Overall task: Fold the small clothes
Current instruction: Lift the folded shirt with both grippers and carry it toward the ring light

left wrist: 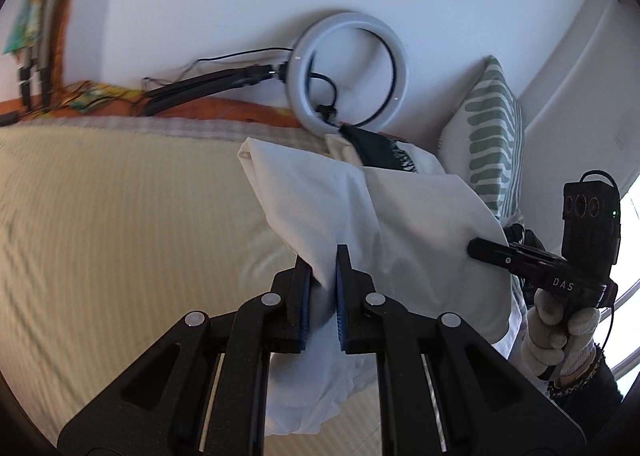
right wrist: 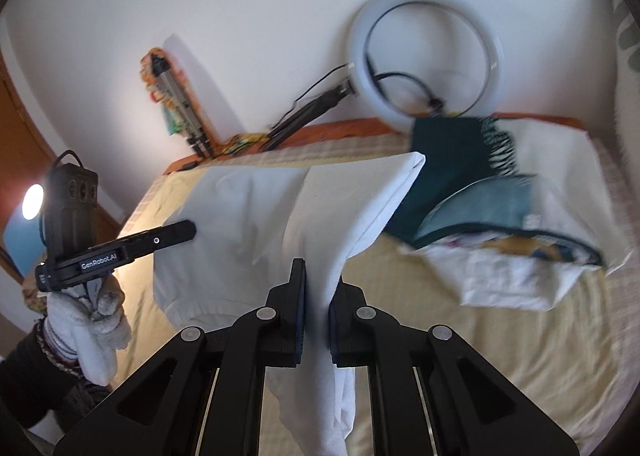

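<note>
A white garment (left wrist: 340, 192) hangs stretched between both grippers above the bed, with loose folds drooping below them. My left gripper (left wrist: 322, 256) is shut on one bunched edge of it, cloth pinched between the blue pads. In the right wrist view my right gripper (right wrist: 320, 276) is shut on another edge of the same white garment (right wrist: 248, 224). Each gripper shows in the other's view, held by a gloved hand: the right gripper (left wrist: 474, 248) at the cloth's right side, the left gripper (right wrist: 188, 230) at its left.
The bed (left wrist: 100, 216) has a pale yellow ribbed cover. A pile of clothes (right wrist: 508, 280) with a dark green garment (right wrist: 448, 176) lies at the far right. A ring light (left wrist: 352, 72) leans on the wall, beside a green-striped pillow (left wrist: 492, 128). A tripod (right wrist: 180, 108) stands at the far left.
</note>
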Demonstrator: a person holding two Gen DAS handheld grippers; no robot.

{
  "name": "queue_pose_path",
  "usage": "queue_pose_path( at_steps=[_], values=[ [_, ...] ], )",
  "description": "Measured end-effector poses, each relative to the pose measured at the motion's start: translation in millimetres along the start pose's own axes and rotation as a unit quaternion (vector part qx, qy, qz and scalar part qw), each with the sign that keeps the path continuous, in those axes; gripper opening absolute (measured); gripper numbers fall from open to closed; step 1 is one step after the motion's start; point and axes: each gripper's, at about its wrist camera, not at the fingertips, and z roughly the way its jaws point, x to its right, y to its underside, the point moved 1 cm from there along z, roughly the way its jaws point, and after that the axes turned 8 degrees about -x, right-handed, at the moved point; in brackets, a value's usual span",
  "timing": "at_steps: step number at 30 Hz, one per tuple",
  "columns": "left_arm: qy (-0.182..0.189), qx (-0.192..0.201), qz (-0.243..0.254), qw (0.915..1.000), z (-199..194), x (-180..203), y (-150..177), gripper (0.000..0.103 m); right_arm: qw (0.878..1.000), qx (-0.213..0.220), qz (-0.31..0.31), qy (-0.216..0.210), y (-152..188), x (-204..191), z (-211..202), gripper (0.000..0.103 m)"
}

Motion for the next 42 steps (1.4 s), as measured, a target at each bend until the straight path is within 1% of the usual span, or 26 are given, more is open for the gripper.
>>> queue_pose_path(
  at_steps=[4, 9, 15, 22, 27, 29, 32, 37, 38, 40, 42],
  values=[
    [0.001, -0.010, 0.032, 0.9994, 31.0, 28.6, -22.8, 0.008, 0.999, 0.014, 0.009, 0.028, -12.8, 36.9, -17.1, 0.008],
    [0.009, -0.009, 0.059, 0.9982, 68.2, 59.9, -53.9, 0.008, 0.998, 0.026, 0.014, 0.063, -30.9, 76.9, -29.3, 0.008],
    [0.020, -0.002, 0.077, 0.9969, 113.7, 91.4, -89.8, 0.008, 0.994, 0.041, 0.009, 0.103, -60.1, 120.9, -38.3, 0.008],
    [0.020, 0.007, 0.081, 0.9965, 159.9, 118.2, -117.3, 0.008, 0.989, 0.054, 0.019, 0.133, -81.9, 162.7, -37.0, 0.007],
    [0.007, 0.001, 0.088, 0.9961, 185.2, 125.8, -123.0, 0.008, 0.988, 0.047, 0.033, 0.143, -86.8, 188.4, -23.0, 0.007],
    [-0.002, -0.004, 0.087, 0.9962, 191.7, 122.9, -121.2, 0.008, 0.987, 0.039, 0.036, 0.151, -86.1, 197.0, -13.7, 0.007],
    [-0.026, -0.012, 0.093, 0.9952, 202.3, 119.4, -119.0, 0.008, 0.986, 0.028, 0.046, 0.159, -83.3, 209.1, -3.1, 0.007],
    [-0.041, -0.029, 0.082, 0.9954, 212.7, 106.1, -115.3, 0.009, 0.984, 0.002, 0.069, 0.164, -79.6, 226.1, 14.5, 0.008],
    [-0.045, -0.031, 0.082, 0.9951, 215.4, 104.3, -114.2, 0.010, 0.982, -0.005, 0.071, 0.175, -79.6, 227.9, 18.0, 0.008],
    [-0.058, -0.036, 0.087, 0.9938, 220.2, 102.4, -112.1, 0.011, 0.980, -0.016, 0.078, 0.184, -79.6, 232.0, 23.8, 0.013],
    [-0.066, -0.038, 0.087, 0.9933, 220.9, 97.9, -109.3, 0.013, 0.975, -0.023, 0.090, 0.203, -79.1, 237.0, 26.2, 0.013]
  ],
)
